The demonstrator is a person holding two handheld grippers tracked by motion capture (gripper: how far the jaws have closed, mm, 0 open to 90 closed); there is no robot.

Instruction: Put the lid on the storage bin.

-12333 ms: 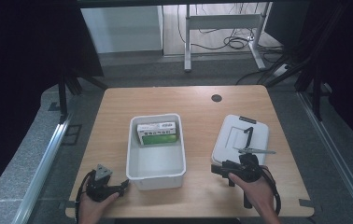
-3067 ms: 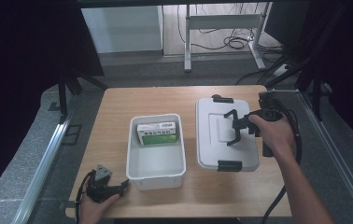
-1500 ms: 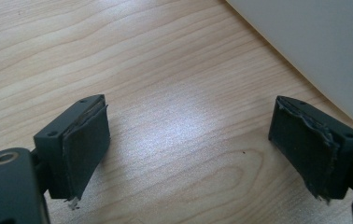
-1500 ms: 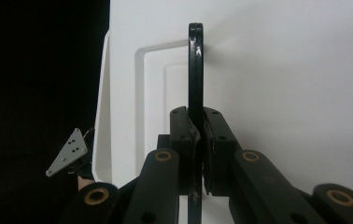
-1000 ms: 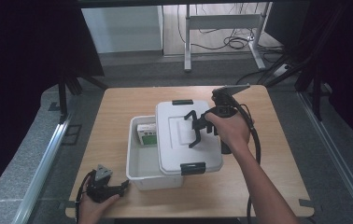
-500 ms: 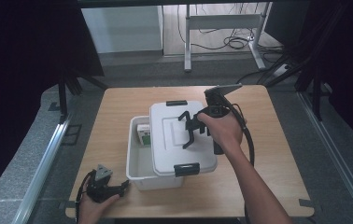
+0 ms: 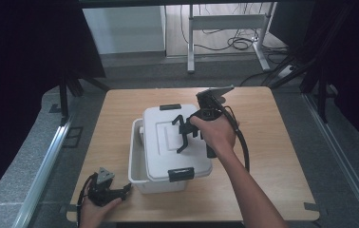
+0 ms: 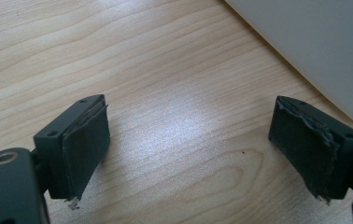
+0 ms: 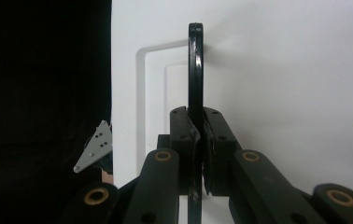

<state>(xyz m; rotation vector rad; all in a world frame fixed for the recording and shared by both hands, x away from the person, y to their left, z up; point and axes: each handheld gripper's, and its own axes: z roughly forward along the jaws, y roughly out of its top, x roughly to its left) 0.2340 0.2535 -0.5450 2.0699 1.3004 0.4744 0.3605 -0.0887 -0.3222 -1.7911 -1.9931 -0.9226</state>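
White lid (image 7: 168,142) (black handle (image 9: 194,65), black latches (image 7: 181,174)) over a white bin (image 7: 137,164).

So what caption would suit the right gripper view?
Right gripper clamped on the thin black handle of a white plastic lid.

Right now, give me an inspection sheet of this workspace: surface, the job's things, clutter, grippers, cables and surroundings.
Surface: wooden table, bare around the work.
Job's things: white lid with a black handle and black latches, lying skewed over the white bin; the bin's left rim is uncovered.
Clutter: nothing seen.
Grippers: right gripper shut on the handle, which stands between the pads in the right gripper view; left gripper open, holding nothing, at the table's near left edge beside the bin.
Cables: black cable loops from the right gripper over the table; more cables lie on the floor behind the table.
Surroundings: dark drapes at both sides, a metal frame behind the table.
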